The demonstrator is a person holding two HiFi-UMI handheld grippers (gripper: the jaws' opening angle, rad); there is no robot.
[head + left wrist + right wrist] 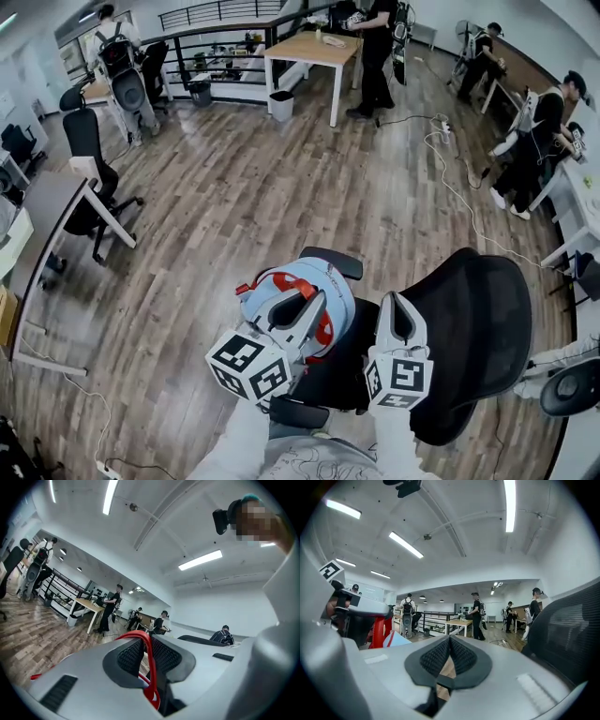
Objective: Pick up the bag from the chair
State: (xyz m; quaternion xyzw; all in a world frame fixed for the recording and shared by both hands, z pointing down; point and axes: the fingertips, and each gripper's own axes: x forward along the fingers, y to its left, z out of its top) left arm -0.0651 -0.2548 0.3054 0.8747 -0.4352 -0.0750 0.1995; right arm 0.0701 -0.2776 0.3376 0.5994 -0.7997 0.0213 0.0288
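1. Gripping the red strap (148,667), the left hand-held gripper (305,314) has both jaws clenched on it.
2. The bag (330,286) is light blue and rounded, with red straps across its top. It sits over the seat of the black chair (473,319), beside an armrest (330,262); contact with the seat cannot be confirmed.
3. The right hand-held gripper (397,309) is just right of the bag, jaws pressed together with nothing between them.

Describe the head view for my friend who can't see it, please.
The left gripper pinches the red strap of a light blue bag at a black chair. The right gripper is shut and empty beside it. Around them are a wooden floor, desks and people.
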